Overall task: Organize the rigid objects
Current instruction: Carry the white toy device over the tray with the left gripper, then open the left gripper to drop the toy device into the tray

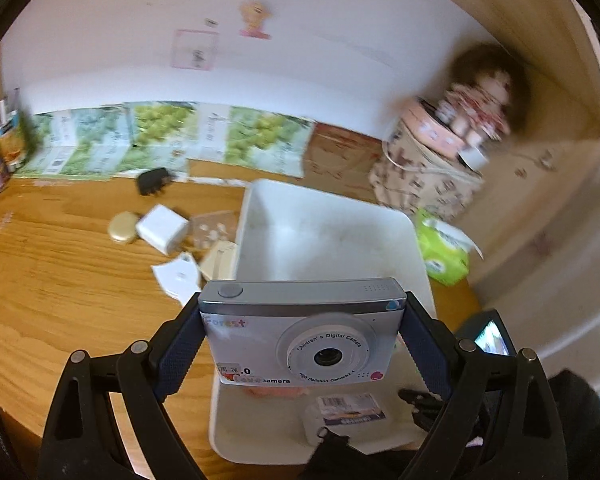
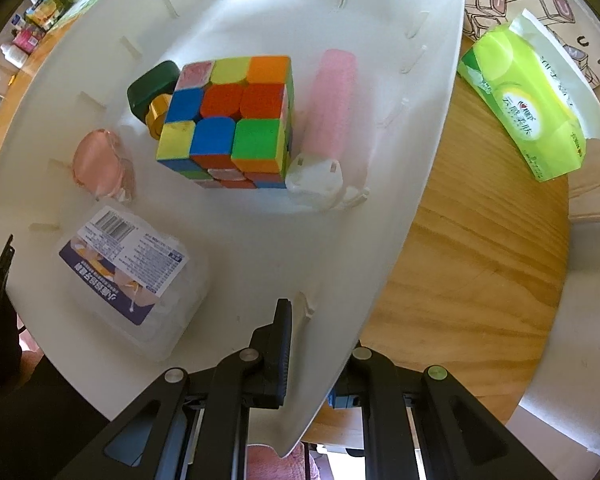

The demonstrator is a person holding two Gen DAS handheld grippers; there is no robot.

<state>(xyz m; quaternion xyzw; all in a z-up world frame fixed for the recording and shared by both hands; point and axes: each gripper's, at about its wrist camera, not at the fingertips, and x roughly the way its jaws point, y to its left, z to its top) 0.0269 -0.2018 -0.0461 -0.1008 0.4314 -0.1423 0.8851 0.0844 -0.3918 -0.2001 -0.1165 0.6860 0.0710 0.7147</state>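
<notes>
I have the children's digital camera pinched in my left gripper above the white bin's near end while my right gripper clamps its rim; next, lower and release inside.

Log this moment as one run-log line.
left hand-held gripper: holds toy camera above white bin | right hand-held gripper: clamps bin rim | cube: in bin

White wall, wood table.
</notes>
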